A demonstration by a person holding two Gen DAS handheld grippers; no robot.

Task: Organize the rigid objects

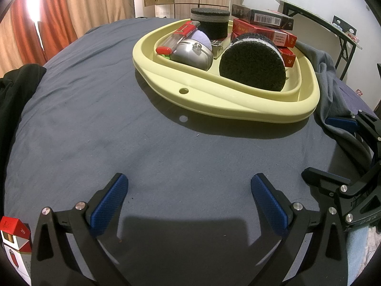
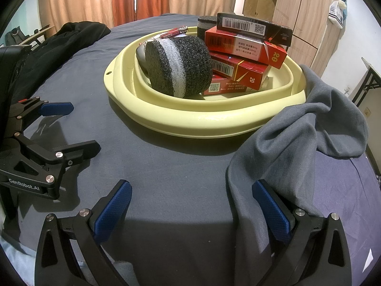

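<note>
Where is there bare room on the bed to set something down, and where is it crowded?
Free: the wide grey sheet between the yellow tray and both open grippers, left gripper and right gripper. Also the sheet left of the tray, toward the black clothing. Crowded: inside the tray, and its right side where the grey cloth bunches.

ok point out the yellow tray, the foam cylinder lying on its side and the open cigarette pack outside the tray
yellow tray (image 1: pixel 238 104): left wrist view, near rim.
foam cylinder (image 2: pixel 181 66): right wrist view, curved side beside the white band.
open cigarette pack (image 1: pixel 14 240): left wrist view, front face at lower left edge.
</note>
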